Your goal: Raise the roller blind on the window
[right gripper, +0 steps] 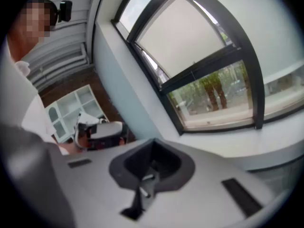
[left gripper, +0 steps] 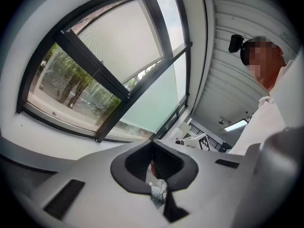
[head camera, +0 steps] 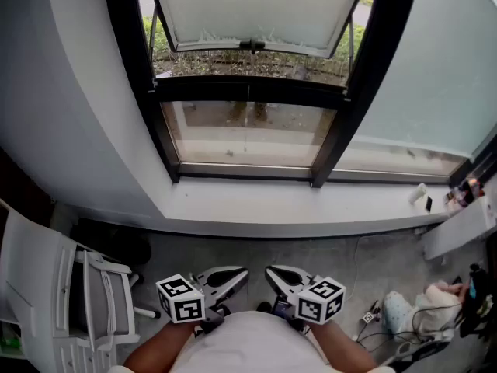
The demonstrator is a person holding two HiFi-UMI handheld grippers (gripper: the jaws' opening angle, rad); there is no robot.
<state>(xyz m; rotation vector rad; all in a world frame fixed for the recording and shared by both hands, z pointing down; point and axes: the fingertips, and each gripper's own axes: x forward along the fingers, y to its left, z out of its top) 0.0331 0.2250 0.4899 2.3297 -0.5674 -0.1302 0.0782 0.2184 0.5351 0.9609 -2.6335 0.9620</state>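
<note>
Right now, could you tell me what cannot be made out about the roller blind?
- White fabric roller blind: top roller cut off by the head view's upper edge.
- Thin line below its pale bottom bar: too thin to call a cord, all views.

A white chair (head camera: 46, 282) stands at lower left (cables (head camera: 415, 342) lie on the grey floor (head camera: 365, 259) at right)

Light-grey plastic left gripper (head camera: 239, 273) and right gripper (head camera: 273, 273) each bear a black-and-white square-marker cube (head camera: 181, 298); beyond their tips, pale off-white fabric roller blind (head camera: 256, 6) in a black window frame (head camera: 248, 90), green foliage (left gripper: 66, 72) behind; white slatted chair (head camera: 43, 278) beside the left gripper
</note>
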